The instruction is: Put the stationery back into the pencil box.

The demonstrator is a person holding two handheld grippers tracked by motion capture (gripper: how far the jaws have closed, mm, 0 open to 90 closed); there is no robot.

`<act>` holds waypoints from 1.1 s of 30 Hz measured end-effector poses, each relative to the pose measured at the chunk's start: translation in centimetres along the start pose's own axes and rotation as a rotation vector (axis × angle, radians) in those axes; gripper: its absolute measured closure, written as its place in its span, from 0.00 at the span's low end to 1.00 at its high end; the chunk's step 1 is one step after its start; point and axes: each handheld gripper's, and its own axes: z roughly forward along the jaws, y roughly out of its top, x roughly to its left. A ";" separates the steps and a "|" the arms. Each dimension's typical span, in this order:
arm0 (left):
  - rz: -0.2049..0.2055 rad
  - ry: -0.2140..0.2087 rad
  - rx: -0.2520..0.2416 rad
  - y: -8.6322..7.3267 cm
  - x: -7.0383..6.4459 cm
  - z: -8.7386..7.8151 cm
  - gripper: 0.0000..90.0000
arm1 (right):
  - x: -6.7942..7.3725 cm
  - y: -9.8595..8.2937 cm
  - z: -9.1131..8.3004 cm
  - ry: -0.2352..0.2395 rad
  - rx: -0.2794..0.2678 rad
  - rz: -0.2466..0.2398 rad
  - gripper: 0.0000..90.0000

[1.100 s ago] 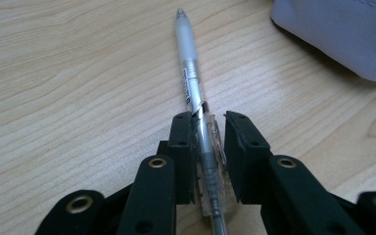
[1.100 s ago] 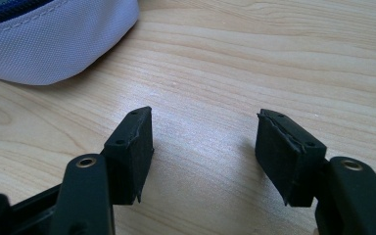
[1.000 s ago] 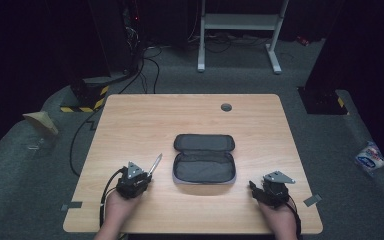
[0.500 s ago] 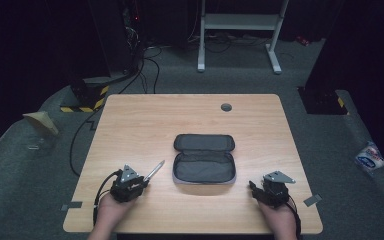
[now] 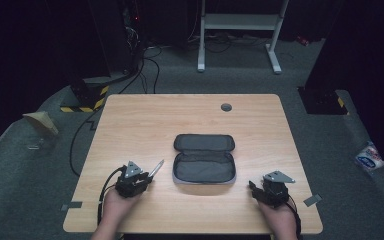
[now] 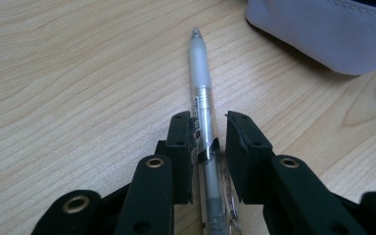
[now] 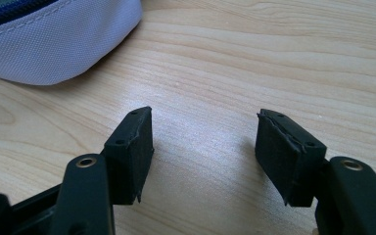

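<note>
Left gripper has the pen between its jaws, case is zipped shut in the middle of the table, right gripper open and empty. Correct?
Not quite: the case is unzipped and lying open, as the high view shows. The rest stands: the left gripper has the pen between its jaws, and the right gripper is open and empty.

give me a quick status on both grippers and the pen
Left gripper around the pen, one jaw touching, a small gap at the other. Right gripper open, nothing between its jaws. Open pencil case between them, nothing in the way.
</note>
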 end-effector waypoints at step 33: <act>0.054 0.010 -0.079 0.3 -1.2 -0.6 0.88 | 0.0 0.0 0.0 -0.002 0.000 0.000 0.43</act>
